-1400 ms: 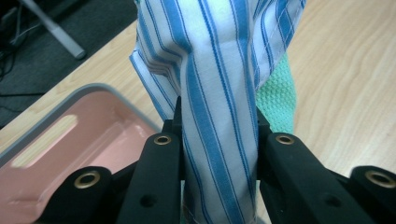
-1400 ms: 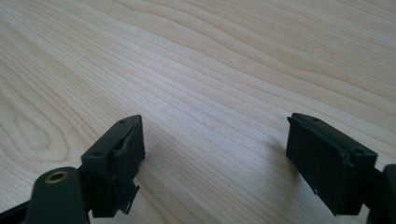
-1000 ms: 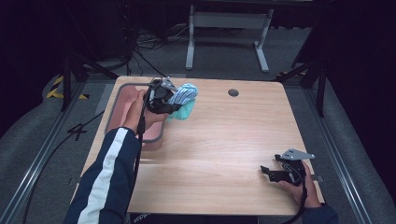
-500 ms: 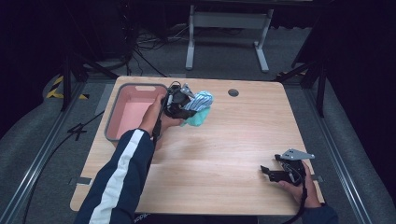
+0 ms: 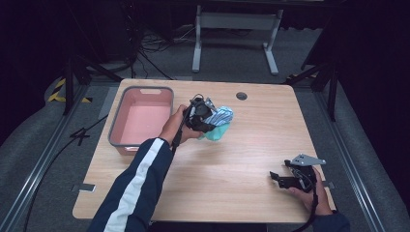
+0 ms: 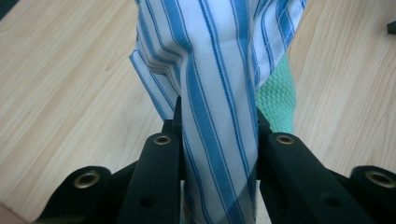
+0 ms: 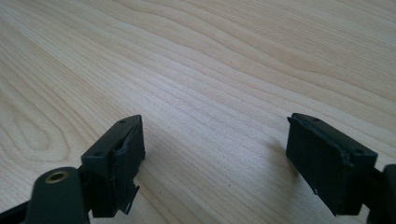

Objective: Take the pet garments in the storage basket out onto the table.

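Left gripper [image 5: 205, 118] has carried the striped cloth [image 5: 220, 116] right, clear of the pink tub [image 5: 141, 118], clamped tight; right gripper [image 5: 285, 178] sits open; I'd lower the cloth slowly.

light: bright table [image 5: 232, 159], dark surroundings | shadows: soft | focus: sharp

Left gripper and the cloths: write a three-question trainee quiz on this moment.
1. True or false: the left gripper is shut on the striped cloth.
2. Where is the bin? A) left of the cloths B) by the right gripper C) off the table
3. Fill in: the right gripper's jaws are ____, with nothing between them.

Key: 1 true; 2 A; 3 open. The green cloth sits behind the striped one.
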A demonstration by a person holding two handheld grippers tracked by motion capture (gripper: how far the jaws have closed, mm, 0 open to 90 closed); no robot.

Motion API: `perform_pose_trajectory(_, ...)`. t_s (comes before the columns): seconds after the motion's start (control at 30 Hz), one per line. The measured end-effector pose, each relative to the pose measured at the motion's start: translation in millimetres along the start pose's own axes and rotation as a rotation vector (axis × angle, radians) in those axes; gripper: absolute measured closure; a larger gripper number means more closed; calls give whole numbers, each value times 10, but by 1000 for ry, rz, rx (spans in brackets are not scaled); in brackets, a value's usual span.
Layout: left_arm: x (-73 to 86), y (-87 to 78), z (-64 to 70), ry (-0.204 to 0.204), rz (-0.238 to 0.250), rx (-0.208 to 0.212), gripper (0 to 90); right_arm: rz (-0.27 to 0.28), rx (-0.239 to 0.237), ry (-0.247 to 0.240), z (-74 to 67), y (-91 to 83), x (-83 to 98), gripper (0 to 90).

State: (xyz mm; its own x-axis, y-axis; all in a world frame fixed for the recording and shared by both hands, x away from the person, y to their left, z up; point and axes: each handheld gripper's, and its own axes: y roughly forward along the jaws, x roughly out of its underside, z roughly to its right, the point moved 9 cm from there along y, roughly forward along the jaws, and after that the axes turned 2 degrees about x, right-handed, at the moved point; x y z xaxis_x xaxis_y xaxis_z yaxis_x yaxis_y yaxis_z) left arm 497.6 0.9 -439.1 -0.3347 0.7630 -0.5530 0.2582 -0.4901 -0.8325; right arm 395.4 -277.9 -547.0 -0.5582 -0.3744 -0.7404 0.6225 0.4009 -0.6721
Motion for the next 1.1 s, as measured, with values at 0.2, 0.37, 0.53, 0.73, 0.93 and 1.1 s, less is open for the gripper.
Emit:
perform_pose_trajectory(0.2, 45, 171, 102, 28, -43, 32, 734, 0, 0, 0, 0, 0, 0, 200)
perform_pose_trajectory(0.37, 118, 281, 138, 53, -95, 31, 725, 0, 0, 0, 0, 0, 0, 200)
perform_pose_trajectory(0.53, 162, 349, 175, 52, -127, 31, 710, 0, 0, 0, 0, 0, 0, 200)
perform_pose_trajectory(0.73, 221, 430, 195, 64, -156, 31, 676, 0, 0, 0, 0, 0, 0, 200)
perform_pose_trajectory(0.93, 269, 485, 216, 84, -170, 10, 633, 0, 0, 0, -1, 0, 0, 200)
perform_pose_trajectory(1.1, 276, 469, 215, 78, -177, 14, 582, 0, 0, 0, 0, 0, 0, 200)
